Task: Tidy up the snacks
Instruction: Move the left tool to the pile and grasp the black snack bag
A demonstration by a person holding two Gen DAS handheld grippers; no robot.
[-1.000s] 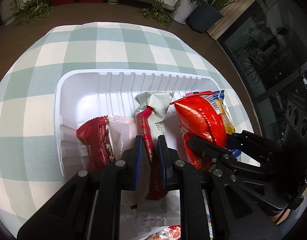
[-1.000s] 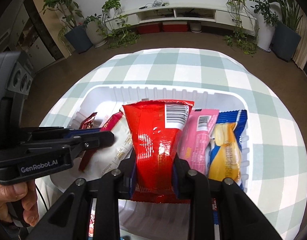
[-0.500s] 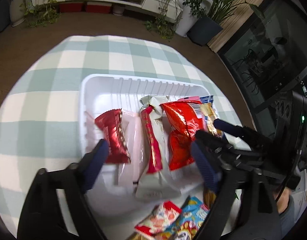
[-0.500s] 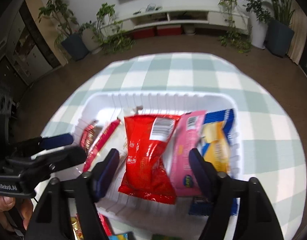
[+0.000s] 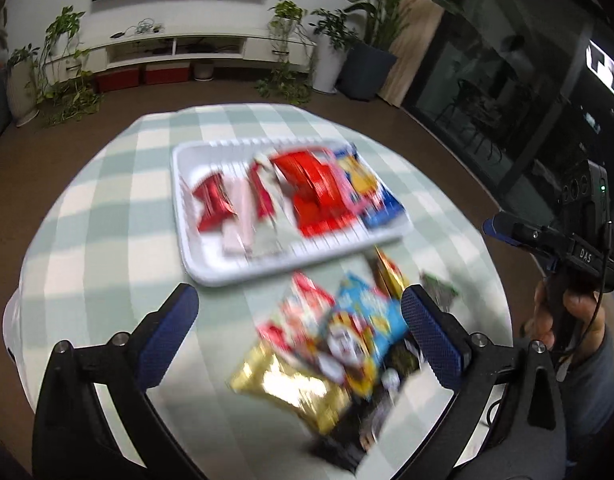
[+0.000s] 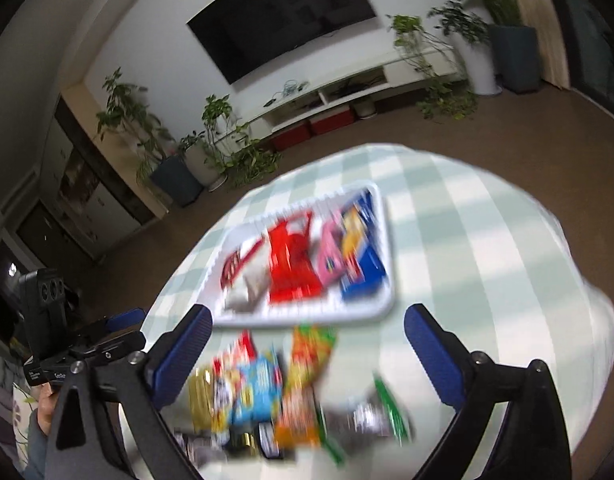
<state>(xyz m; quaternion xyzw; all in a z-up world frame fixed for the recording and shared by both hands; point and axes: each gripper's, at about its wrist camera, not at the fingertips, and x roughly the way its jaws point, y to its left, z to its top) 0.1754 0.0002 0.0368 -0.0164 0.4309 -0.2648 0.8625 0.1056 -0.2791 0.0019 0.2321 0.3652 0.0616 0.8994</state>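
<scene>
The loose pile of snack packets [image 5: 339, 344] lay on the near part of the table, directly below and ahead of the left gripper [image 5: 295, 320], whose jaws stood wide apart and were opening, with nothing pressed between the pads; the packets merely showed through the gap. The right gripper [image 6: 307, 344] hung over the same pile [image 6: 267, 392] from the other side, its jaws likewise wide, opening and empty. Beyond the pile, farther from both grippers, sat the white tray [image 5: 195, 256], already carrying a row of packets laid side by side with their long axes running from the near rim to the far rim. Motion blur prevented reading the orientation of any single loose packet; a gold packet [image 5: 291, 388] lay nearest the left jaws and a blue packet [image 5: 367, 320] sat between its fingers in that view, while an orange packet [image 6: 307, 384] lay about centred under the right gripper. Judged from position, either hand could reach the pile equally well, and the tray's left portion appeared to retain free space. The surface was a round table under a green-and-white checked cloth [image 5: 107, 200]. The room held a wall-mounted screen [image 6: 283, 20], a low white media shelf [image 5: 179, 48] and several potted plants along the wall
</scene>
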